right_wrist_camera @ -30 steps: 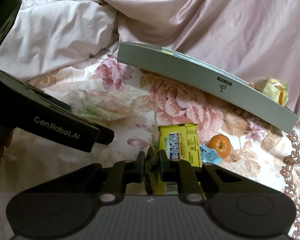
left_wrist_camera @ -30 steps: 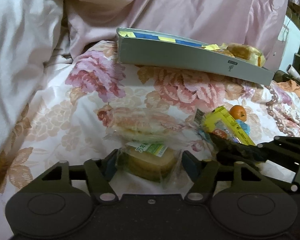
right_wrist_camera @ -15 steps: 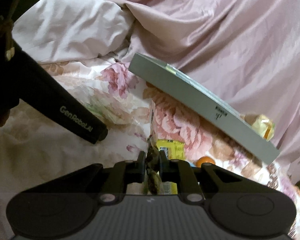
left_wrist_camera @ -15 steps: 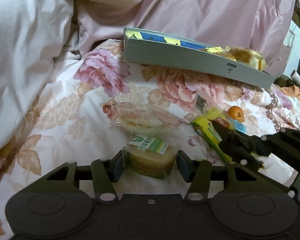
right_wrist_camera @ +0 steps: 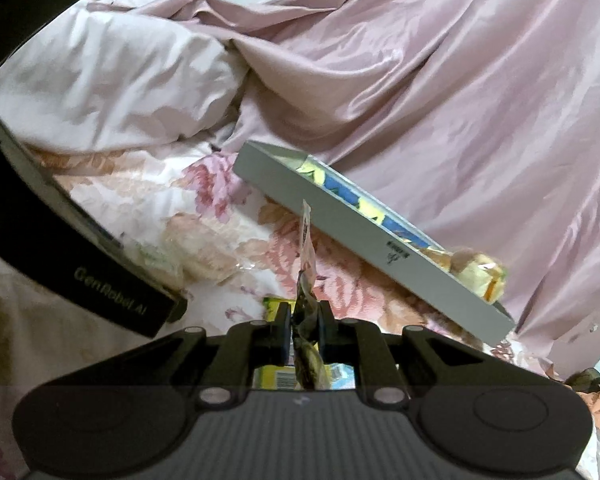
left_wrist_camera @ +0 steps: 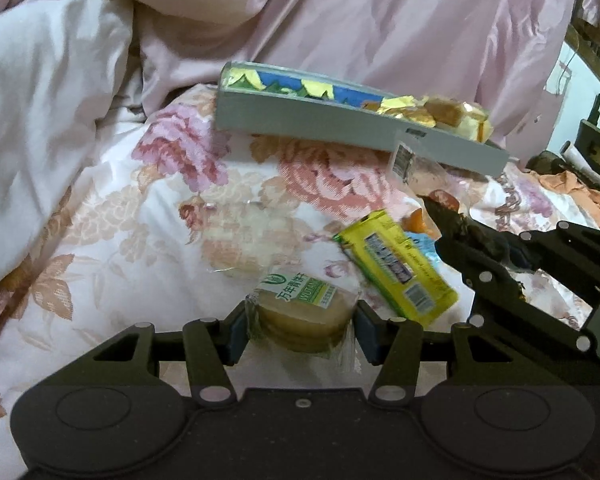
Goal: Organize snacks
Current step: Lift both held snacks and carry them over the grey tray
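Note:
A clear packet of round tan biscuits (left_wrist_camera: 304, 312) with a green label sits between the blue pads of my left gripper (left_wrist_camera: 300, 326), which is shut on it, just above the floral bedspread. My right gripper (right_wrist_camera: 304, 320) is shut on the edge of a thin clear snack packet (right_wrist_camera: 307, 240) that stands up from its jaws. In the left wrist view the right gripper (left_wrist_camera: 440, 212) reaches in from the right with that barcoded packet (left_wrist_camera: 412, 164). The long grey tray (left_wrist_camera: 340, 130) lies beyond, holding yellow and blue wrappers and buns (left_wrist_camera: 452, 116). The tray (right_wrist_camera: 360, 236) slants in the right wrist view.
A yellow snack packet (left_wrist_camera: 396, 272) and a small orange (left_wrist_camera: 414, 220) lie on the bedspread between the grippers. Another clear packet (left_wrist_camera: 252, 236) lies ahead of my left gripper. Pink and white quilts (left_wrist_camera: 380, 28) pile up behind the tray. Clutter stands at the far right (left_wrist_camera: 572, 184).
The left pads closed onto the biscuit packet and lifted it. The right gripper rose and rolled, carrying its clear packet up off the bed. The tray now looks nearer in both views.

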`<state>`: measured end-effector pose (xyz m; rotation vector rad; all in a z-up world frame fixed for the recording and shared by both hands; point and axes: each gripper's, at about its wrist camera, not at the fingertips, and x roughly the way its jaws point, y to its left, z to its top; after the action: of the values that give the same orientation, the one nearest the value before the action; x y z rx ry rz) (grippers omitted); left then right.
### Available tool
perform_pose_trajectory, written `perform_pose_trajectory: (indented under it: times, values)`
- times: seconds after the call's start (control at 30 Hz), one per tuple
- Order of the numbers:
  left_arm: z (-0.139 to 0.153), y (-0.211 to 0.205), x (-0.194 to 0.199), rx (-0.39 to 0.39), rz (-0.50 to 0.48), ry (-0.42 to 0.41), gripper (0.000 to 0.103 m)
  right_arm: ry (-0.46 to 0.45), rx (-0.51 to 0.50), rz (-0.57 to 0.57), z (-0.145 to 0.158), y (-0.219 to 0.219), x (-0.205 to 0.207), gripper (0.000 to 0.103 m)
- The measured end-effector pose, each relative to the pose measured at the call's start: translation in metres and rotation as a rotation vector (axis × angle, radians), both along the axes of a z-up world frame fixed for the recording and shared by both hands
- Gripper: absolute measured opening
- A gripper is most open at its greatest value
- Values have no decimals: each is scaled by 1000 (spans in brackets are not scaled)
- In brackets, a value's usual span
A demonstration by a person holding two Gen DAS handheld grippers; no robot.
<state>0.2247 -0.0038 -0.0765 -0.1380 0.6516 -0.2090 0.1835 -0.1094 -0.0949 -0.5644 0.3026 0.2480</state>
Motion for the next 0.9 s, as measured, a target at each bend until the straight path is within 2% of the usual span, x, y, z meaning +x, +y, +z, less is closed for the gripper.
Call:
perform_pose_trajectory:
  times: [0.3,0.5,0.73,0.9]
  values:
    - [22,-14,-18,3,23,-65,56,-53,68,-44,27,-22,-12,14]
    - [46,-23,-16,-5,80,-120,56,-91,132,-64,48,-38,-19,14]
    - [78,-27,12,-125,153,-129,56,-155,146,-30,68,-49,-9,14]
    - [106,-39,39,-97,167,-190,56,-219,110,31,75,-50,6,14]
